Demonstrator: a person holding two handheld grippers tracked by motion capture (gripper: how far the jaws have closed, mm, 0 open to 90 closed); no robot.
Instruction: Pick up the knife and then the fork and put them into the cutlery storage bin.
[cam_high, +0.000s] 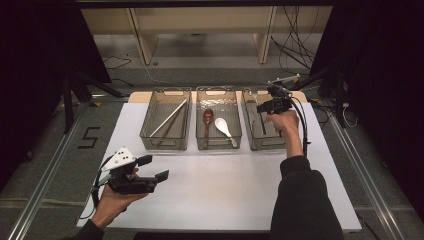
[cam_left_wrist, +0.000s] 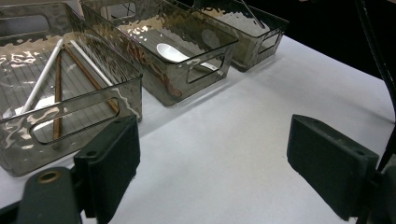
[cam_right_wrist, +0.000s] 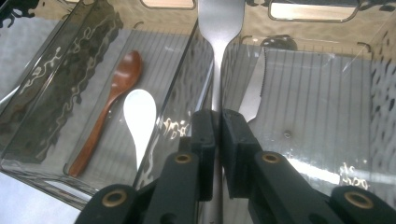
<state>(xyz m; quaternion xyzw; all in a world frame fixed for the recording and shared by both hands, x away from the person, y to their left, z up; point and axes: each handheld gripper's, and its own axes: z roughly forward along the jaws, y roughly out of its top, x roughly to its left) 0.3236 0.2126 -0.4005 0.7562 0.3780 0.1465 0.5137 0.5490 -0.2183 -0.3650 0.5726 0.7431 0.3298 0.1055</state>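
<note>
The right gripper, jaws clenched on the handle of a metal fork, holds it over the right-hand bin, at the wall that bin shares with the middle bin; a serrated knife lies on the right bin's floor just beside the jaws. The middle bin contains a brown wooden spoon and a white spoon, side by side. The left bin holds chopsticks, white and brown. The left gripper, jaws released with nothing between them, rests in the hand at the near left, well apart from the bins. All three clear bins stand in a row along the far edge of a white table. Beyond lie grey flooring, cables and a pale wooden shelf frame.
</note>
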